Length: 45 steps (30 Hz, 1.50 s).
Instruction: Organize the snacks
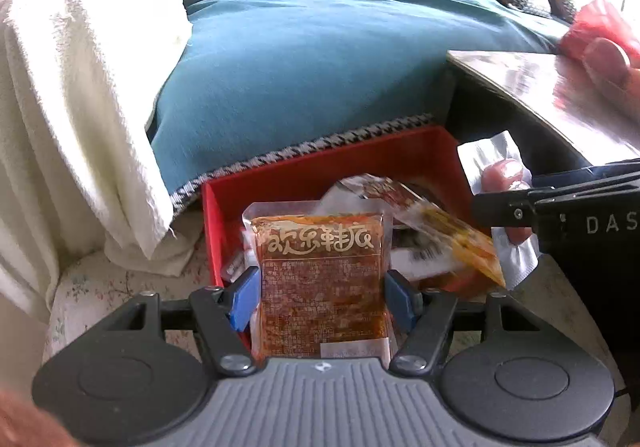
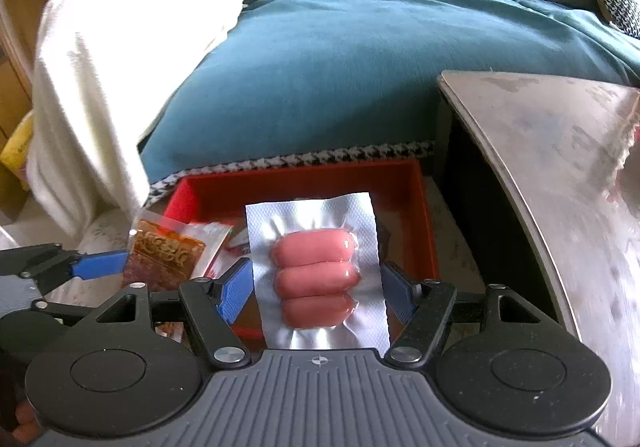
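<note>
left gripper clamped on spicy snack packet, right gripper on sausage pack — above red bin, lower centre; slippery film, possible slip.

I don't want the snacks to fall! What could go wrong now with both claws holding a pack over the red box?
1. The left claw pinches the spicy pack only by its side edges; the slick wrapper might slip out.
2. The right claw holds the sausage pack the same way, so it could drop too.
3. The claws are close together above the red box; they might bump, or a pack could land outside it.
</note>
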Tool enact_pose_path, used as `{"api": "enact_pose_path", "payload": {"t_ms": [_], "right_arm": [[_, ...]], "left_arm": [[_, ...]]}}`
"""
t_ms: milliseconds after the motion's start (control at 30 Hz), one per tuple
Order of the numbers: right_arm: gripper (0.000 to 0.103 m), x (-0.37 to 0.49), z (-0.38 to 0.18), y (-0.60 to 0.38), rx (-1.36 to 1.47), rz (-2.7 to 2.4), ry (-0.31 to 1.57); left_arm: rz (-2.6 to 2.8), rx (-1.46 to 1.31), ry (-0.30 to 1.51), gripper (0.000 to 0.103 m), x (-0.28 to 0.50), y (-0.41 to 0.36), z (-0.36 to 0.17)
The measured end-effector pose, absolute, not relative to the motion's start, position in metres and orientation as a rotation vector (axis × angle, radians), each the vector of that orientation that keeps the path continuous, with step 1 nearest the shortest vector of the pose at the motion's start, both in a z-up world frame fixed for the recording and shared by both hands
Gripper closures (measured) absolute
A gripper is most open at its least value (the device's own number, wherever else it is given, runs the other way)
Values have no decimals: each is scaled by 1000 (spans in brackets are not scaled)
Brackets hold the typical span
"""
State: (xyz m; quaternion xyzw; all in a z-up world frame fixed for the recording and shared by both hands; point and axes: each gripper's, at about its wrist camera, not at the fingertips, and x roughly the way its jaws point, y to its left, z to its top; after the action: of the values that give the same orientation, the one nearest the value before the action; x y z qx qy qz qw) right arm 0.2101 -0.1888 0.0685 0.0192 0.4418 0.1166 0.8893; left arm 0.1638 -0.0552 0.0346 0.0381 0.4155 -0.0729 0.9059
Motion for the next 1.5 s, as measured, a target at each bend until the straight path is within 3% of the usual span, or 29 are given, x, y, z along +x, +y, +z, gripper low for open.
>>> {"api": "enact_pose_path", "payload": {"t_ms": [567, 700, 833, 1500], "right_arm": [[27, 261, 33, -191, 29, 189, 996], [19, 264, 26, -188, 6, 185, 1010], [17, 264, 25, -186, 2, 184, 1015], [14, 185, 61, -177, 57, 150, 937]], "left_arm": [[-114, 91, 894, 44, 219, -60, 11], [-101, 111, 904, 40, 224, -64, 5], [-90, 123, 911, 40, 227, -63, 1], [-52, 27, 864, 38, 164, -37, 30]]}}
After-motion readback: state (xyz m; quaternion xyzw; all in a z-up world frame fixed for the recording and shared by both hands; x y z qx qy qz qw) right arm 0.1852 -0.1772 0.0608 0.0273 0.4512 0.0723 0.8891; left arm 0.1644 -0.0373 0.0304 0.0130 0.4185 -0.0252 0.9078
